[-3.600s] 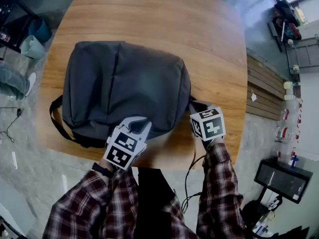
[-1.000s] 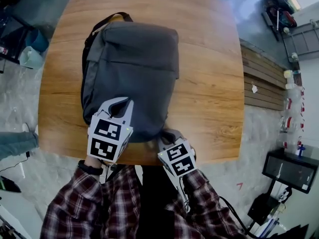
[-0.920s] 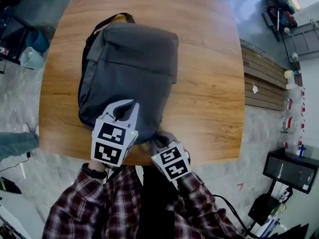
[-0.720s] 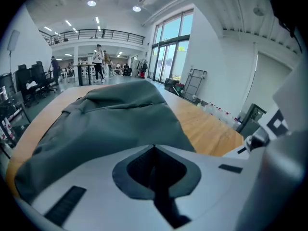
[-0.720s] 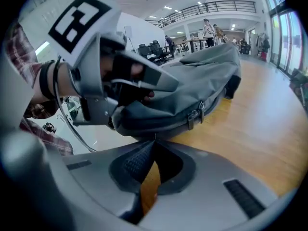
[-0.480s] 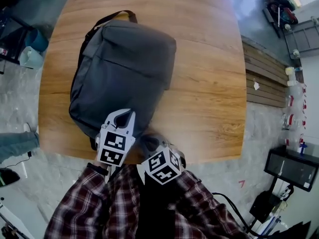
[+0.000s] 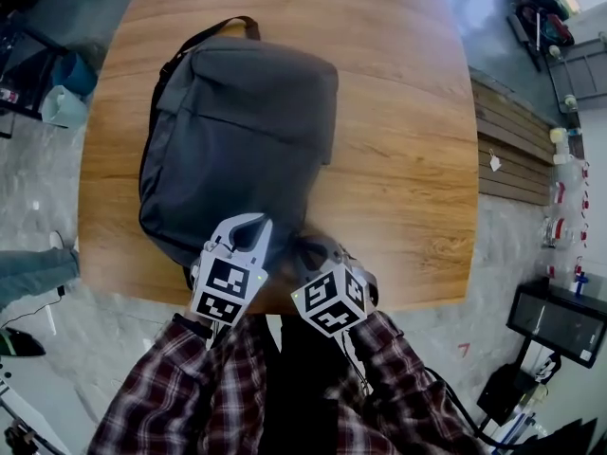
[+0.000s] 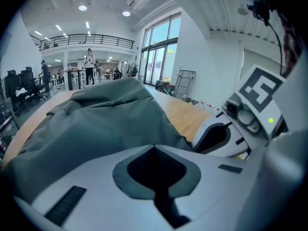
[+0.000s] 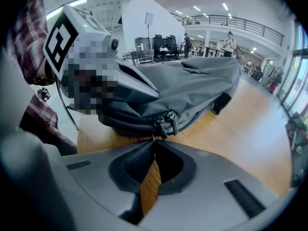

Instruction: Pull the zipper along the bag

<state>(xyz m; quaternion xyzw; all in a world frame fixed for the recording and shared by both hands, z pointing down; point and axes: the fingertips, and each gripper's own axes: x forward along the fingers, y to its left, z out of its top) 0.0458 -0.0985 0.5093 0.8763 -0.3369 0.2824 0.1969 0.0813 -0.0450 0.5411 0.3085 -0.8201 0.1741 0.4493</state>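
Note:
A grey backpack (image 7: 242,140) lies lengthwise on the wooden table (image 7: 408,159), its strap (image 7: 204,36) at the far end. My left gripper (image 7: 248,230) rests on the bag's near end, and in the left gripper view its jaws (image 8: 154,147) are shut against the bag's fabric (image 8: 106,124). My right gripper (image 7: 321,252) is beside it at the bag's near right corner. In the right gripper view two zipper pulls (image 9: 165,124) hang at the bag's edge (image 9: 192,93). That gripper (image 9: 154,140) is shut right under them, with a thin bit of the left pull running into its tips.
The table's near edge (image 7: 417,301) runs just under both grippers. On the floor to the left are a teal bucket (image 7: 63,107) and a person's leg (image 7: 28,273). A wooden bench (image 7: 498,140) and a black box (image 7: 560,322) stand to the right.
The bag has been turned from lying crosswise to lengthwise. In the last second both grippers stayed at its near end; the right one swung left, then back right.

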